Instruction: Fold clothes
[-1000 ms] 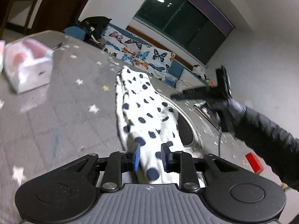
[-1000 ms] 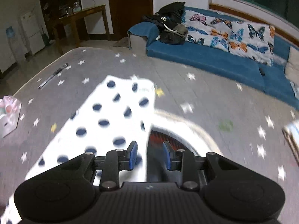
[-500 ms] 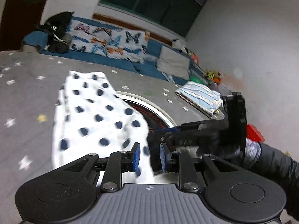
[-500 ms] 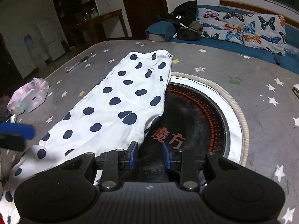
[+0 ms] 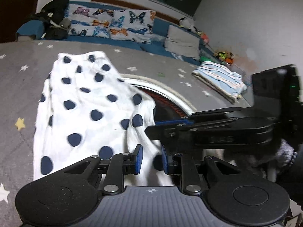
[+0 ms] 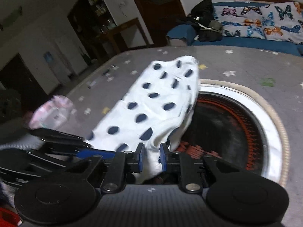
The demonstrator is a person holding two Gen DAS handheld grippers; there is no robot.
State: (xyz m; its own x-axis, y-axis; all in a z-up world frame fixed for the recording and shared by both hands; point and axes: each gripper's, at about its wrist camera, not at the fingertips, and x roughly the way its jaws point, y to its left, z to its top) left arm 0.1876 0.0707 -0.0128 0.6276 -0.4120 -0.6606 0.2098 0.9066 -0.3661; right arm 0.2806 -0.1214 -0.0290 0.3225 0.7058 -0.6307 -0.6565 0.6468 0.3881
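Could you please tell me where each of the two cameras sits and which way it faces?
Left wrist: on the left gripper, looking across the star-patterned table to the butterfly sofa; the right gripper and a dark sleeve enter from the right.
Right wrist: on the right gripper, facing the dark doorway and shelves; the left gripper shows at left.
Shared: polka-dot garment between both jaws, round heater, sofa.
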